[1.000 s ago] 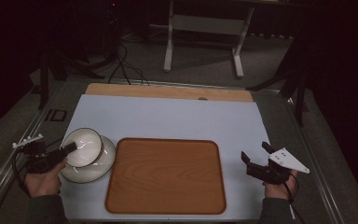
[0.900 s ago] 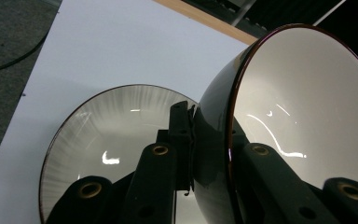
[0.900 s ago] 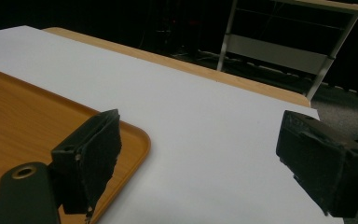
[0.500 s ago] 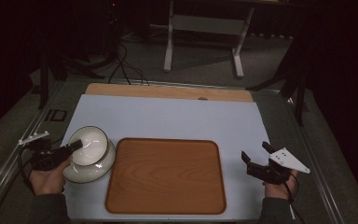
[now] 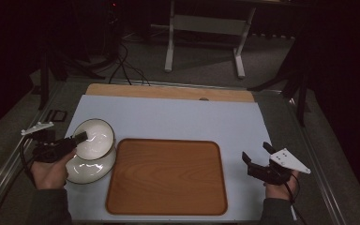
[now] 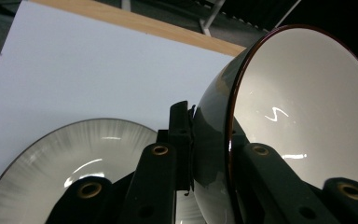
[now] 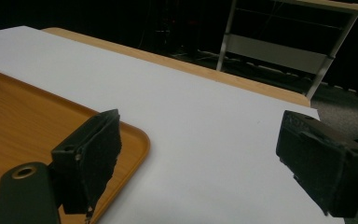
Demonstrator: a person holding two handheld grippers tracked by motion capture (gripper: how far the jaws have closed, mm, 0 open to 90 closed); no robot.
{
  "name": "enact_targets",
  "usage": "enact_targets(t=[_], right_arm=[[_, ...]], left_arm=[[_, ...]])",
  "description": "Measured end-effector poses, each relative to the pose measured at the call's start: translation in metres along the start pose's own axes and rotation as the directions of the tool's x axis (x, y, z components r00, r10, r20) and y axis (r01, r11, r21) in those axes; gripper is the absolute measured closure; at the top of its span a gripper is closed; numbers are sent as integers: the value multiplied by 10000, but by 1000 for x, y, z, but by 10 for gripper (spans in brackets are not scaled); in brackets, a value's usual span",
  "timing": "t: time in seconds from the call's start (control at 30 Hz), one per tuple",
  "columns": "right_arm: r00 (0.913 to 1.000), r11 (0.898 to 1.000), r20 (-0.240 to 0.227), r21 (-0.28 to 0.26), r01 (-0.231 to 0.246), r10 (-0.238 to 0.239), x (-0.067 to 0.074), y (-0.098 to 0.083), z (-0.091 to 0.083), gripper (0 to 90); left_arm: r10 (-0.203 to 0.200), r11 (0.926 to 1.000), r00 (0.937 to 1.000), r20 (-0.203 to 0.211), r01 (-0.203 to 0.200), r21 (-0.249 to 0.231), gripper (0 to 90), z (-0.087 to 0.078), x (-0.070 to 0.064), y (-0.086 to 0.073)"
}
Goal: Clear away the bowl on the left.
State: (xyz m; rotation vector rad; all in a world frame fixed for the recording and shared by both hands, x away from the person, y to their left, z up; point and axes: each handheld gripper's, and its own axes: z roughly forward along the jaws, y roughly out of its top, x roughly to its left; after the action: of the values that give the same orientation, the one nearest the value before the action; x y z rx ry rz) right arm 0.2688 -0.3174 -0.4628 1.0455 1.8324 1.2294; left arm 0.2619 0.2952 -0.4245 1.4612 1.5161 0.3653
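At the table's left side, the person's left hand (image 5: 50,169) angles the left gripper (image 5: 81,137) inward, its black jaws clamped on the rim of a white bowl (image 5: 95,139): one jaw outside the dark wall, one against the glossy white inside, as the left gripper view shows (image 6: 303,116). The bowl hangs tilted, its mouth turned up and toward the tray, just above a second bowl (image 5: 90,168) that sits on the white mat (image 5: 178,119) directly beneath the jaws. Both bowls look empty. Just beyond the jaws' tips lies a wooden tray (image 5: 167,176), bare inside. Across the tray, the right hand (image 5: 276,188) rests low on the mat, the right gripper (image 5: 255,156) level, pointing toward the tray, jaws spread apart with nothing between them.
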Motion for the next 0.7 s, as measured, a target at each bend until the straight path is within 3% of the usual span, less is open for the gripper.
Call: enact_targets(t=[0.7], right_arm=[[10000, 10000, -43, -32, -3, 2, 0, 0, 0, 136]], left_arm=[[622, 9978, 9963, 588, -635, 200, 818, 10, -9, -3]])
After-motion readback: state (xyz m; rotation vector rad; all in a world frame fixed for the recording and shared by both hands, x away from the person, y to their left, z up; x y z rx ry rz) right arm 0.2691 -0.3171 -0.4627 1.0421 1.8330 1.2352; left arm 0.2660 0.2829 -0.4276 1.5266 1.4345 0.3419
